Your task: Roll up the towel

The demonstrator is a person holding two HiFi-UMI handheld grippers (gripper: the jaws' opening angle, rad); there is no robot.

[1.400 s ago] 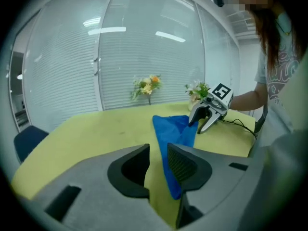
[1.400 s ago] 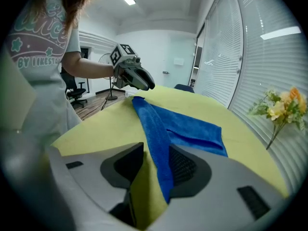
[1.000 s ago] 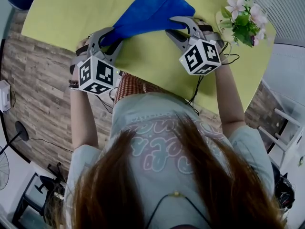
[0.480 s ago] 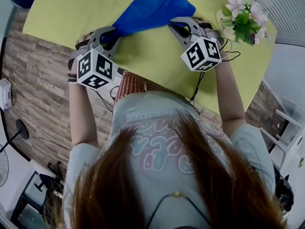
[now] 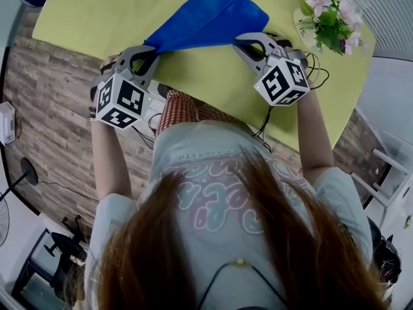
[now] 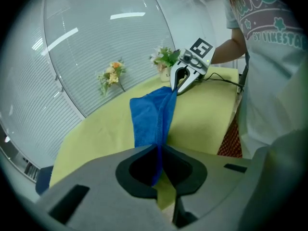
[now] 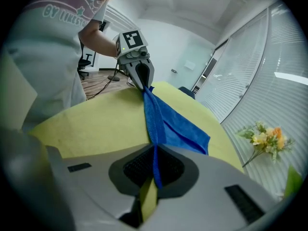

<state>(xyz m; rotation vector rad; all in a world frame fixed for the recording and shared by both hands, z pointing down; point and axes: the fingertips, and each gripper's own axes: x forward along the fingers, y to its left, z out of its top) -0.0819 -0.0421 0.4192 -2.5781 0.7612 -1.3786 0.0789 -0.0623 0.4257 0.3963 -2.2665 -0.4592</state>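
Now, soft blue towel [image 5: 206,15] (pulled taut), left hand-held gripper [image 5: 147,48], right hand-held gripper [image 5: 241,41], each pinching a corner.

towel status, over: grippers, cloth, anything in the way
Left gripper and right gripper each shut on a near towel corner. Near edge stretched between them, rest on yellow table, not rolled yet. Flowers at right, clear of towel.
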